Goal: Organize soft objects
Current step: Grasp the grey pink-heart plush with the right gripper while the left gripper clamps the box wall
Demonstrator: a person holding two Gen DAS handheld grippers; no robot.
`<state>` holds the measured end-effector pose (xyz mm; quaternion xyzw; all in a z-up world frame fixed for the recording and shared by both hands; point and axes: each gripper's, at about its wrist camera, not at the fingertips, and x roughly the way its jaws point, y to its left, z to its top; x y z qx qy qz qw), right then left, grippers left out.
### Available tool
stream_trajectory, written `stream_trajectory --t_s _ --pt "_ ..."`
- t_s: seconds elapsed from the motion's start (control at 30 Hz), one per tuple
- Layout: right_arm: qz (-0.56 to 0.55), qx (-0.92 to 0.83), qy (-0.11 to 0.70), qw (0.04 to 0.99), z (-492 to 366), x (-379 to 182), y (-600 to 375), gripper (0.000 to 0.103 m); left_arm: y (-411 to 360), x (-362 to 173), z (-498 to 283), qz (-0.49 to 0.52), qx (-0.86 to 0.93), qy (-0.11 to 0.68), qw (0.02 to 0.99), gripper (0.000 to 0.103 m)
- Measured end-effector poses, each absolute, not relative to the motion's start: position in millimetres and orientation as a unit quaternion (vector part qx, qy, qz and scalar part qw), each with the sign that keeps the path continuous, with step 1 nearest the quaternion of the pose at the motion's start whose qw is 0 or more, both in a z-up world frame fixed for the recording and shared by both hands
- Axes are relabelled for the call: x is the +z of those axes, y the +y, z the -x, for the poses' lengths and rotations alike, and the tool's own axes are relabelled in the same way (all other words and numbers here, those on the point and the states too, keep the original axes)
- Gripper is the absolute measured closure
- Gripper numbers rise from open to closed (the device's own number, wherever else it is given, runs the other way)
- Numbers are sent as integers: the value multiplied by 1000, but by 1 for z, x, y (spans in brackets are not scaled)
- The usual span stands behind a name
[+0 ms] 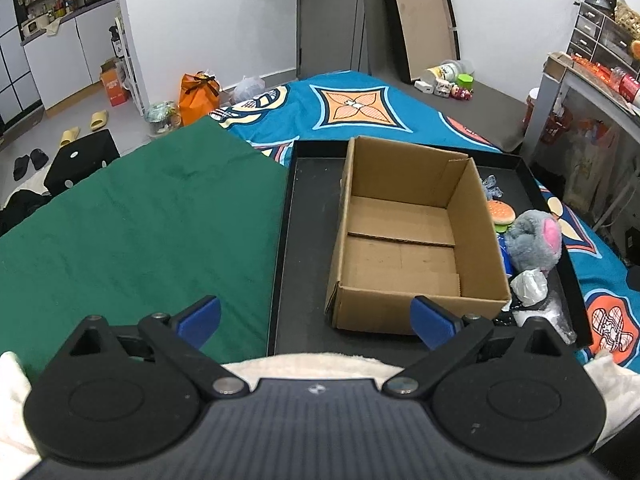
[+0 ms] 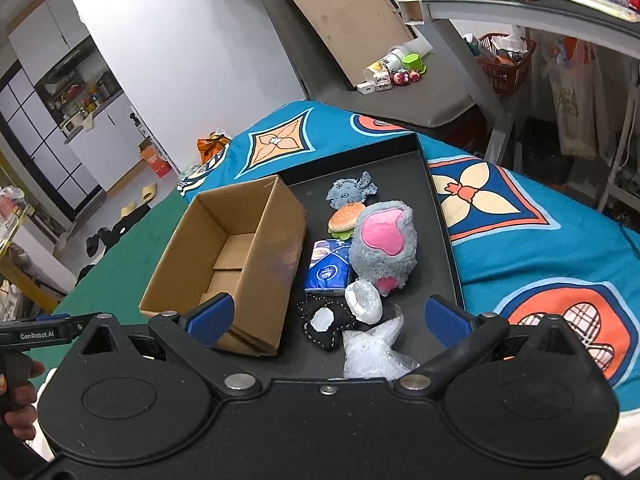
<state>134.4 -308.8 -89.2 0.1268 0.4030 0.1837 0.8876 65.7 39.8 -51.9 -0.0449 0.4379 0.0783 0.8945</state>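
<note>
A: Left gripper (image 1: pixel 316 322) jaws apart, empty, facing the empty cardboard box (image 1: pixel 404 236) on the black tray (image 1: pixel 304 208).

B: My right gripper (image 2: pixel 328 318) is spread too, holding nothing. Soft toys lie beside the box; I'd pinch the grey plush (image 2: pixel 386 246) mid-body.

Bright, even indoor light; soft shadows; sharp focus throughout; strong fisheye bending, dark vignette at corners.

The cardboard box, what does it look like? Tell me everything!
The cardboard box is plain brown, open on top and empty, its bottom flaps showing a seam. It stands upright on the black tray, at the tray's left side. A blue tissue pack lies against its right wall, with soft toys beside it. Neither gripper touches it.
</note>
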Motion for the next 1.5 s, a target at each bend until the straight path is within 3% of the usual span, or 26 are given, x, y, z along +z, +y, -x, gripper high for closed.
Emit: stream_trajectory --t_s 0.13,0.53,0.8,1.07,1.27,1.5 --pt "-128 178 407 887 -144 -98 -309 3 42 -62 -77 39 76 443 892 6" --pt "-127 164 438 875 -176 -128 -308 10 38 -89 -117 46 48 455 888 33" --pt "-115 146 445 876 -207 -144 -299 10 41 -116 -141 61 53 477 875 58" --pt "-102 134 458 873 -238 -165 -287 10 48 -130 -150 72 59 495 864 72" --pt "-90 121 463 873 -252 -178 -282 10 51 -136 -154 88 62 503 857 90" --pt "-80 121 463 874 -263 -186 -276 10 49 -133 -149 106 79 500 856 91"
